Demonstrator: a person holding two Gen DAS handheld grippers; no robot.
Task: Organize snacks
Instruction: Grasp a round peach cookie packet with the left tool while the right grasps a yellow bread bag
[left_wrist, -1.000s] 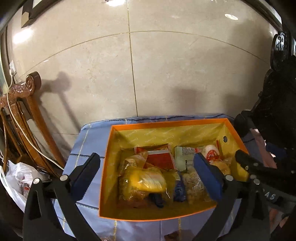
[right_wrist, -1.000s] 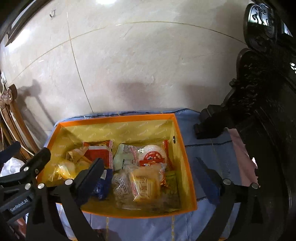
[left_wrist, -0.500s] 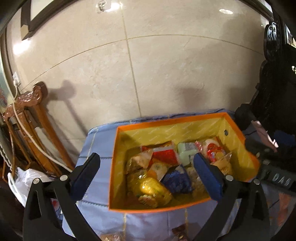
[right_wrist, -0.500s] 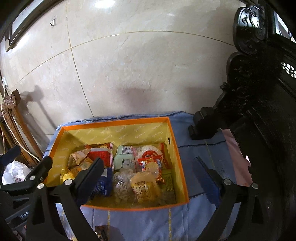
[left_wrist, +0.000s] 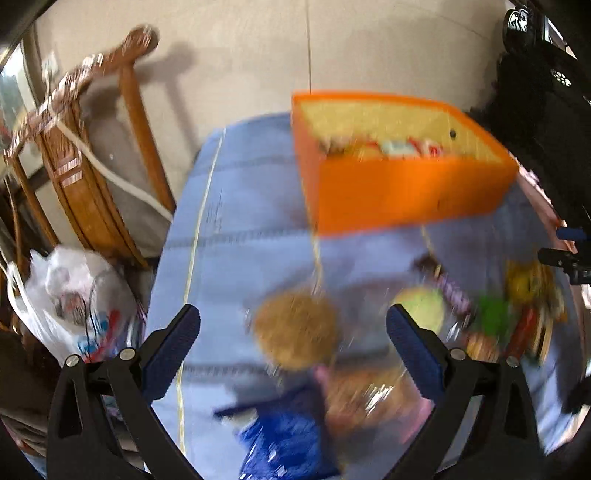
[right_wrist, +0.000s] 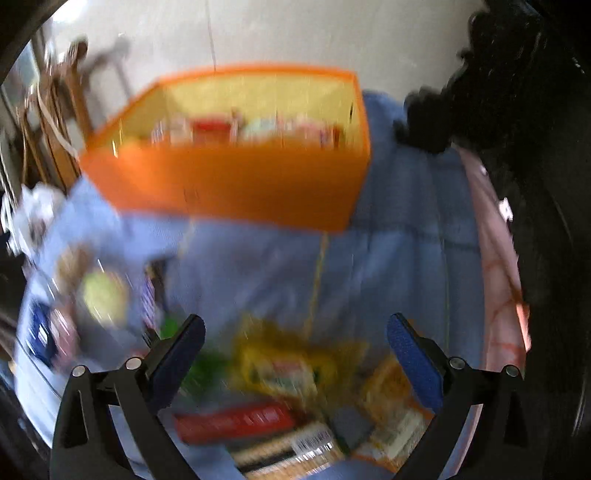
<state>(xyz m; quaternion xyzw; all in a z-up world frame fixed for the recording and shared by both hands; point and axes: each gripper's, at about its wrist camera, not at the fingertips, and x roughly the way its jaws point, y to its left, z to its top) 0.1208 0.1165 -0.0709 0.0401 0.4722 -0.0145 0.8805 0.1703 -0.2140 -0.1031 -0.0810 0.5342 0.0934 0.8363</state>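
Over the blue cloth (left_wrist: 236, 266), both grippers, left (left_wrist: 293, 334) and right (right_wrist: 295, 338), hang spread and empty. Loose snacks (right_wrist: 280, 369) lie blurred beneath them, near the orange box (right_wrist: 236, 184), probably awaiting sorting into it.

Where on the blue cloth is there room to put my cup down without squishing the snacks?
Bare blue cloth lies left of the orange box, up to the table's edge. Another bare strip runs between the box front and the loose snacks, and to the box's right. The near edge is crowded with packets.
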